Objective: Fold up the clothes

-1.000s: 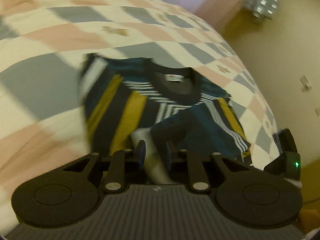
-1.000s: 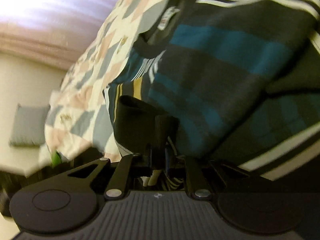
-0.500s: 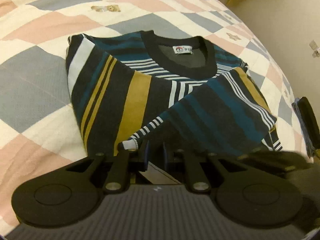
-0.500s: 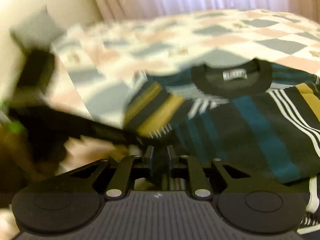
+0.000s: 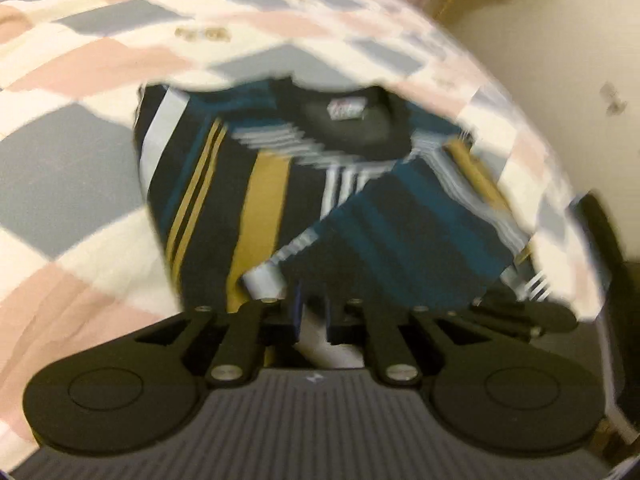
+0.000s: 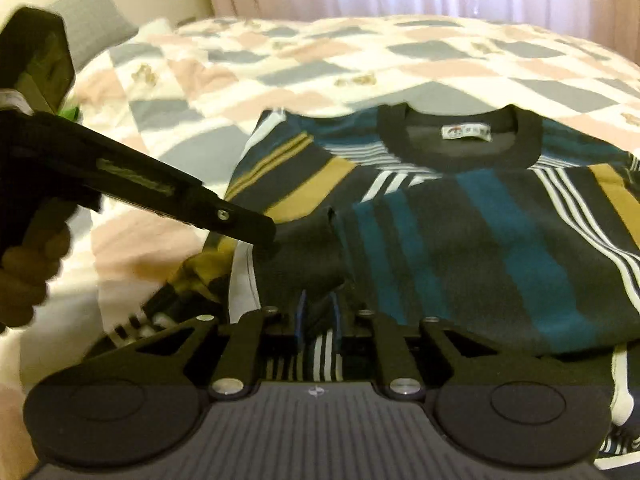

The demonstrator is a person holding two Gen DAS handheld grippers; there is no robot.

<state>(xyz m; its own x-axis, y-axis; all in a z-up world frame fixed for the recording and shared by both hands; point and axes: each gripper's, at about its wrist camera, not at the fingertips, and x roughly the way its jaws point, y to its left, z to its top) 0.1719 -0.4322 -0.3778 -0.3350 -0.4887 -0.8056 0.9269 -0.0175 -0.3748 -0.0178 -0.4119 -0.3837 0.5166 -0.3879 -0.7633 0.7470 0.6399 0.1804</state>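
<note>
Striped sweater (image 6: pixel 460 232) lies on the checked bedspread (image 6: pixel 320 60); right gripper (image 6: pixel 318 316) clamps its dark sleeve cuff, left gripper (image 5: pixel 311 312) closing, grip indiscernible.

A bed (image 6: pixel 360 52) covered by a quilt checked in pink, grey and cream carries a striped sweater (image 6: pixel 480 232), lying flat with its black collar toward the curtain-side edge and its hem toward the near edge. A grey pillow (image 6: pixel 96 20) sits at the far left corner.
</note>
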